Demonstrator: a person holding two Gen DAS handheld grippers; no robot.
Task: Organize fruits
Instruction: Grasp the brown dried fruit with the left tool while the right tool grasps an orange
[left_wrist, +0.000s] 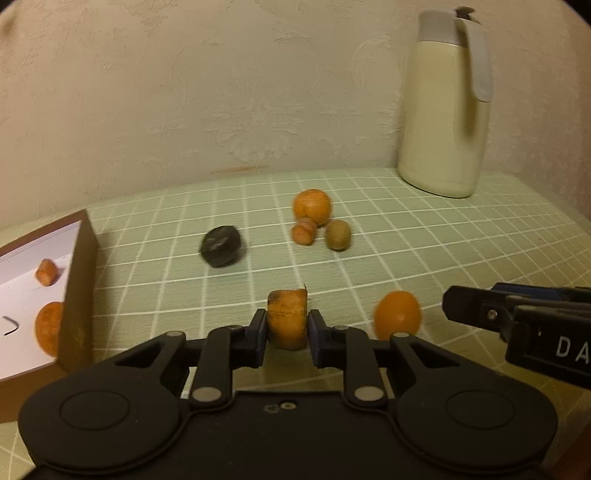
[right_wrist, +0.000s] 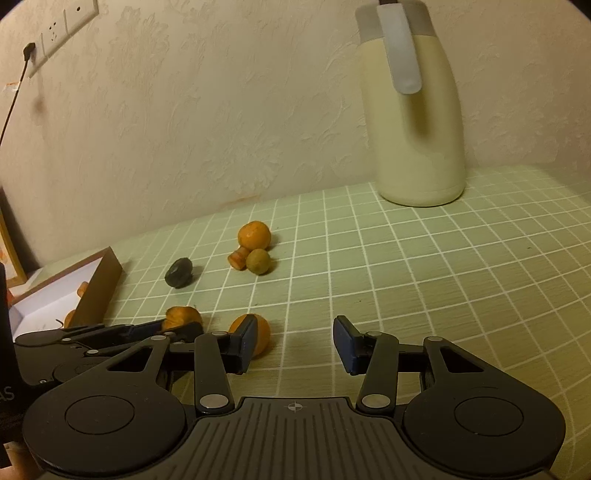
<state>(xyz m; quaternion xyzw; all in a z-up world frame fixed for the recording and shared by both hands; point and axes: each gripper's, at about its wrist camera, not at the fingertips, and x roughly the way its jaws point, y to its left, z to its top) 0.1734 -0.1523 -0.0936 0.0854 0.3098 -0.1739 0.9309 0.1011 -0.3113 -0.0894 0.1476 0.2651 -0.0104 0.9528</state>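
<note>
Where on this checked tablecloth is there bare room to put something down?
The widest bare stretch lies between the jug and the right gripper. It is crowded around the three clustered fruits and beside the box.

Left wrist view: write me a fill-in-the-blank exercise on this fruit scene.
1. The left hand-held gripper is shut on the ____ chunk.
2. The box stands at the ____ edge of the left wrist view.
3. The black fruit lies between the box and the ____ group of three.
4. The cream jug stands ____.

Missing: carrot; left; fruit; upright
</note>
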